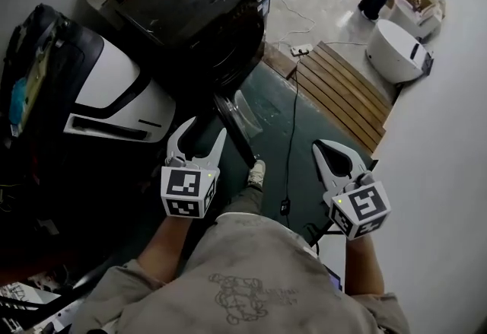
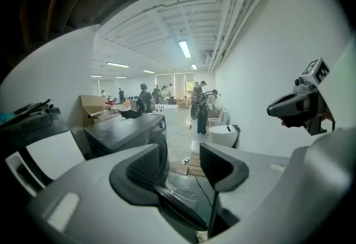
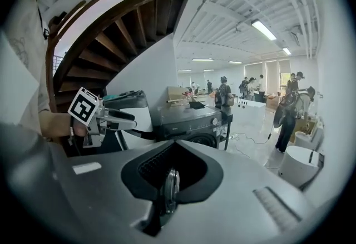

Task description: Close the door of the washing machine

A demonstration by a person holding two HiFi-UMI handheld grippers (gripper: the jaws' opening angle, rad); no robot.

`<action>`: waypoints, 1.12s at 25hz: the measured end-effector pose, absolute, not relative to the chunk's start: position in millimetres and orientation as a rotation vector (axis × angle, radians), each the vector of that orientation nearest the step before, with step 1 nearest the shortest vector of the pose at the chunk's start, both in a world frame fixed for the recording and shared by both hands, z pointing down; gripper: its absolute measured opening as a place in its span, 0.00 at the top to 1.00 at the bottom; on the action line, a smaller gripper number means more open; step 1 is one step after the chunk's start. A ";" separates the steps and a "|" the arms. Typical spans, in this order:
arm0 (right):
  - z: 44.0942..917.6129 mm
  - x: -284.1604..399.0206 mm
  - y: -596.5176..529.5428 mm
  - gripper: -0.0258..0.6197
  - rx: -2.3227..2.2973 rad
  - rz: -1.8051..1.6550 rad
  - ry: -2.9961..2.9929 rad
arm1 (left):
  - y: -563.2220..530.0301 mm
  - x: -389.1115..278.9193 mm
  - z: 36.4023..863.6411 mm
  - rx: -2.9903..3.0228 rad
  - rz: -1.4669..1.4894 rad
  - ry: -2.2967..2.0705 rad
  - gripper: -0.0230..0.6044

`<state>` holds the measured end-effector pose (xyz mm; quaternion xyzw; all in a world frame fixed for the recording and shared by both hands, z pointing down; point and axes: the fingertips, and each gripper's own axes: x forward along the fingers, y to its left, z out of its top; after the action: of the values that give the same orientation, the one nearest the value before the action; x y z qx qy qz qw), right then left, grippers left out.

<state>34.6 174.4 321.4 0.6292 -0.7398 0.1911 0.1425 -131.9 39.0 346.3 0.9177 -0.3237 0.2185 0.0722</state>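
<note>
Door (image 1: 234, 131) wide open, dark rim, glass ctr

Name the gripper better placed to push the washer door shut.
Left, probably. The left gripper, jaws apart, is beside the door, outer side; the right gripper is farther off, inner side.

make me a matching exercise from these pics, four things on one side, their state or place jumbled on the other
Things:
1. left gripper with white jaws
2. right gripper with white jaws
3. round dark-rimmed washing machine door
4. brown wooden slatted board

States or places:
a. swung open
b. jaws together
c. flat on the floor
d. jaws apart

Pairs: 1-d, 2-b, 3-a, 4-c
</note>
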 end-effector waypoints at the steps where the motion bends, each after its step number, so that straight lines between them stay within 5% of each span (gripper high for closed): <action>1: 326.7 39.3 162.2 0.92 1.804 0.565 -2.124 | 27.3 -129.0 353.0 2.732 0.664 -0.967 0.61; 28: 414.0 56.9 -18.8 0.92 1.334 0.660 -2.162 | -83.8 -128.0 493.5 2.365 0.870 -1.042 0.61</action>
<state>56.9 -18.8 414.0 0.4912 -0.7964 0.2433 0.2554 -128.0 -83.8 493.5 0.8487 -0.3741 0.3121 0.2059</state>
